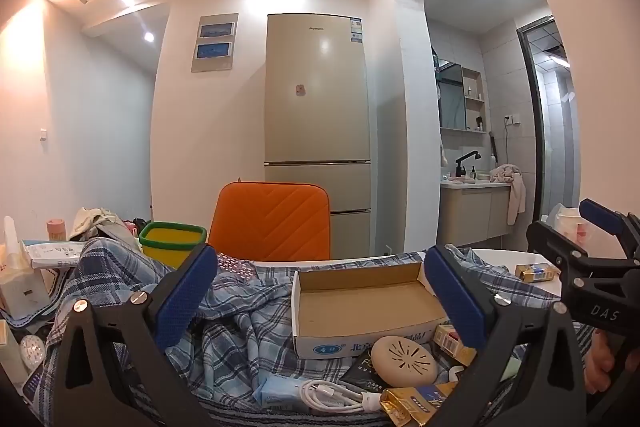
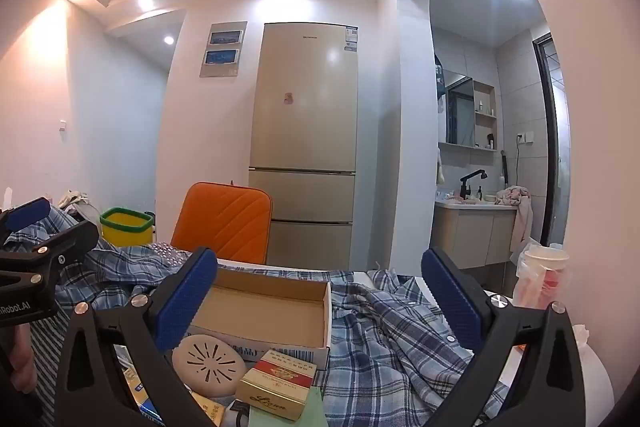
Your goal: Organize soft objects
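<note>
While both grippers (image 1: 316, 301) (image 2: 320, 301) gape empty, the limp, light plaid shirt (image 2: 384, 323) should bunch easily; pinch folds at four o'clock

A white table (image 1: 500, 255) carried a rumpled blue plaid shirt (image 2: 384, 331), with an open cardboard box (image 1: 360, 301), a yellow bin (image 1: 172, 241) and a paper cup (image 2: 544, 275) on it.

light: bright ceiling spots, flaring | focus: sharp | edges: fisheye-bent, dark corners
</note>
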Available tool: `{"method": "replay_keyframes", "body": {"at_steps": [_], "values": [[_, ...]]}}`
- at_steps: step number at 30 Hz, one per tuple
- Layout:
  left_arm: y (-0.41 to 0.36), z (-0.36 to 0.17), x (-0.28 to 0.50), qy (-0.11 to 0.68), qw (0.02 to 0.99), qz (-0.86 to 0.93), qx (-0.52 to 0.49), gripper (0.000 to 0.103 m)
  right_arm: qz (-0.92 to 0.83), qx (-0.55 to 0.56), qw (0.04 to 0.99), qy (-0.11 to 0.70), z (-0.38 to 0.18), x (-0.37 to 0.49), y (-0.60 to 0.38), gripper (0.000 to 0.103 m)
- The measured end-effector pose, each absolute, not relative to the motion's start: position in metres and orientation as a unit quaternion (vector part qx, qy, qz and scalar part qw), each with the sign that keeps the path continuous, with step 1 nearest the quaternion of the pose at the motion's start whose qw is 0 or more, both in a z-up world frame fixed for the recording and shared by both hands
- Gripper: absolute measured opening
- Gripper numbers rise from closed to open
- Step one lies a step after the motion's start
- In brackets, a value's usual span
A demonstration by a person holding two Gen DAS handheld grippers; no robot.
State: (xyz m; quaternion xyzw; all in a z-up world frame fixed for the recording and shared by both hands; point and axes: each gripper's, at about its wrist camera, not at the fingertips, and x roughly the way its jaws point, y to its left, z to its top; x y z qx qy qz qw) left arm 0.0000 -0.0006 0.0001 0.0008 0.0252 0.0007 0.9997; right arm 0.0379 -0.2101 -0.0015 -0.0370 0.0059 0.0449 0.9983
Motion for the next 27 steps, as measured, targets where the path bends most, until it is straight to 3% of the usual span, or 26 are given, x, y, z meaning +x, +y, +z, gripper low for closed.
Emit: {"method": "replay_keyframes", "body": {"at_steps": [27], "values": [[-0.0005, 0.0001, -0.0002, 0.025, 1.0, 0.0, -0.002, 0.103, 0.044, -0.038, 0.998, 0.007, -0.0021, 0.0379, -0.2097, 0.103]]}}
